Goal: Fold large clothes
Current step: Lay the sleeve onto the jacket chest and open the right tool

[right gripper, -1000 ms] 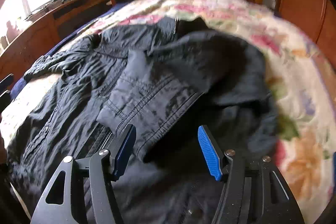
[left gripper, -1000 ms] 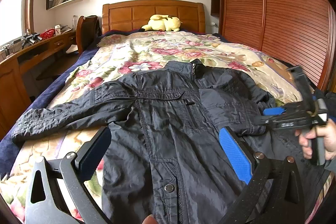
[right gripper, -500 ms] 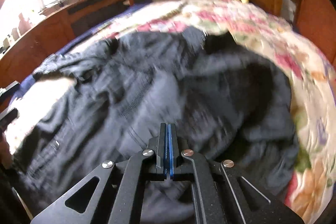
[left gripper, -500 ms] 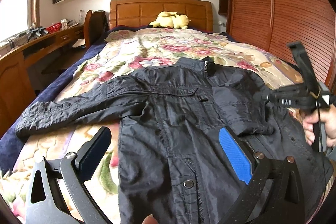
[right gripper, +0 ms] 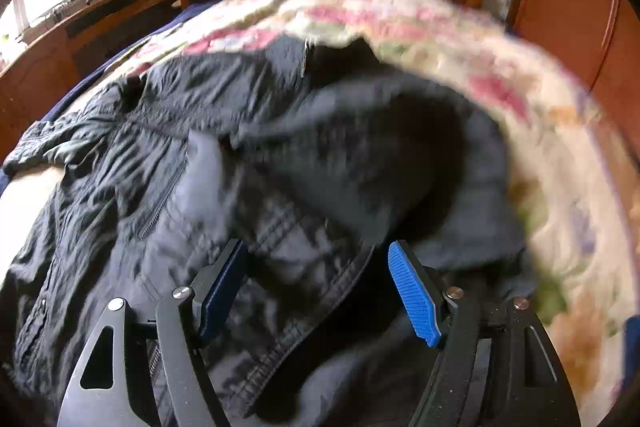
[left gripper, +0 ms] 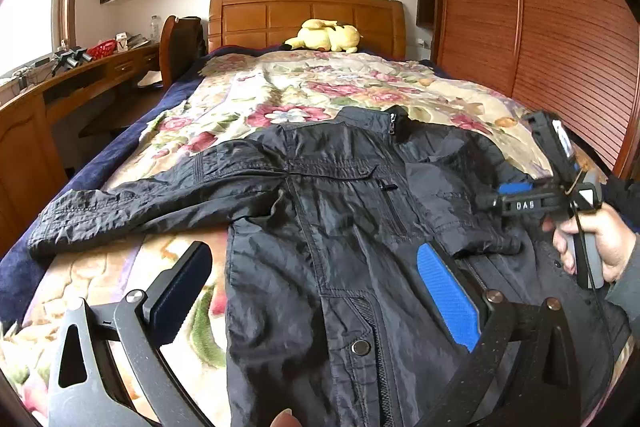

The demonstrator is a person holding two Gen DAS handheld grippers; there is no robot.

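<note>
A dark navy jacket (left gripper: 340, 227) lies front up on the flowered bedspread (left gripper: 304, 87). Its left sleeve (left gripper: 132, 199) stretches out to the left. Its right sleeve (left gripper: 452, 203) is folded across the chest, cuff near the zip. My left gripper (left gripper: 312, 287) is open and empty above the jacket's lower front. My right gripper (right gripper: 320, 287) is open just above the folded sleeve's cuff (right gripper: 312, 259), holding nothing; it also shows in the left wrist view (left gripper: 520, 195) at the jacket's right side. The right wrist view is blurred.
A yellow plush toy (left gripper: 326, 35) lies by the wooden headboard (left gripper: 304, 15). A wooden desk (left gripper: 60, 83) and a chair (left gripper: 180, 43) stand left of the bed. A slatted wooden wardrobe (left gripper: 540, 27) runs along the right side.
My right gripper was open, shut half a second ago, and is open again over the folded sleeve. The left gripper has drifted slightly and stays open.
</note>
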